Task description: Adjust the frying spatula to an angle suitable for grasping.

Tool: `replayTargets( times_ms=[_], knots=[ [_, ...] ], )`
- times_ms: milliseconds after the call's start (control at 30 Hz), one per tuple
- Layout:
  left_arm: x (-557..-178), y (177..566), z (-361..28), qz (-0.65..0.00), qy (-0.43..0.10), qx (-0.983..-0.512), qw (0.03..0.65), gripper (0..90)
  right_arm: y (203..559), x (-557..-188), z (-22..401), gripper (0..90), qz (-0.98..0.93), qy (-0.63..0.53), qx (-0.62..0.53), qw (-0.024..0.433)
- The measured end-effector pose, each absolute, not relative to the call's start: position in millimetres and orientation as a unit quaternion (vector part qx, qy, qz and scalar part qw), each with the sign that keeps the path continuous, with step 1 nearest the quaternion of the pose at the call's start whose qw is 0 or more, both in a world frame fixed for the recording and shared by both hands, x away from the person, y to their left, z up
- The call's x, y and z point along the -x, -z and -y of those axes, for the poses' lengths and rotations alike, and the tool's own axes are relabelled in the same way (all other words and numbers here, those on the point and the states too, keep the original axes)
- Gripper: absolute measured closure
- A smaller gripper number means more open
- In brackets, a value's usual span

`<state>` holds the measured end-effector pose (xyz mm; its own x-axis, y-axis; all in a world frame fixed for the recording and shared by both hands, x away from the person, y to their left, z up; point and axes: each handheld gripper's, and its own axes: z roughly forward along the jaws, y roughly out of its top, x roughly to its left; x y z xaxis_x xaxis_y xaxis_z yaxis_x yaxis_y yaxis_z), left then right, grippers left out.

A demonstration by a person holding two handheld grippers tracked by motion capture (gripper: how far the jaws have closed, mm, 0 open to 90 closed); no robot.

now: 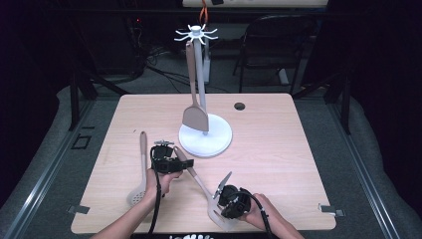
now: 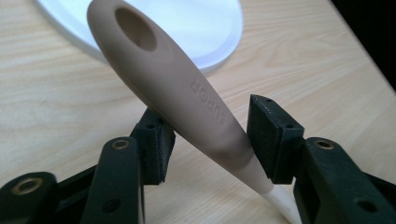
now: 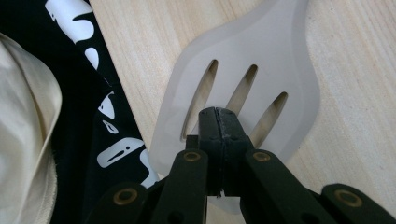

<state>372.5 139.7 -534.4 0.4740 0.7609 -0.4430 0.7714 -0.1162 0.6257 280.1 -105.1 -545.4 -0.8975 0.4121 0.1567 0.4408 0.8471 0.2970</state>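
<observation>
Nearest the person, at about 5 o'clock on the surface (image 1: 278, 144), the right gripper (image 1: 230, 198) sits over the pale head of a slotted turner (image 1: 217, 215); the right gripper view has its jaws pressed flat together with no gap, over the slotted blade (image 3: 243, 93), and whether they pinch the blade's edge or just lie on top, cannot tell. A dark printed garment (image 3: 100, 121) at the surface edge shows there too. The turner's tan handle (image 1: 191, 172) runs up toward 11 o'clock into the left gripper (image 1: 166, 160), near centre. The left gripper view gives what the high view can't: jaws narrow, both pads up against the handle (image 2: 187, 93) partway down from its hanging-hole end, that end tilted up off the wood. Likely one gripper per end so the hole can be steered onto a hook. At 8 o'clock a skimmer spoon (image 1: 139, 174) lies flat, untouched. Farther, about 12 o'clock, the white rack (image 1: 205, 134) stands on its round base, a solid spatula (image 1: 194, 99) already hanging from a top prong.
</observation>
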Motion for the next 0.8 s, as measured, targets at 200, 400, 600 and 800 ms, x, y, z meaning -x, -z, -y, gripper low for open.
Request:
replayTargets(
  times_ms=[200, 400, 600, 800],
  knots=[
    [-367, 526, -142, -0.49, 0.007, -0.742, 0.458, 56.5, 539, -285, 105, 77.0, 0.955, 0.182, 0.23, 0.043],
    [-364, 522, -142, -0.48, 0.006, -0.739, 0.473, 58.2, 531, -293, 99, 68.7, 0.93, 0.246, 0.271, 0.0],
    [-361, 518, -141, -0.468, 0.001, -0.74, 0.483, 59.3, 531, -304, 89, 65.5, 0.91, 0.284, 0.299, -0.042],
    [-358, 515, -139, -0.461, -0.004, -0.738, 0.492, 60.1, 533, -309, 87, 65.3, 0.903, 0.301, 0.303, -0.046]
  ],
)
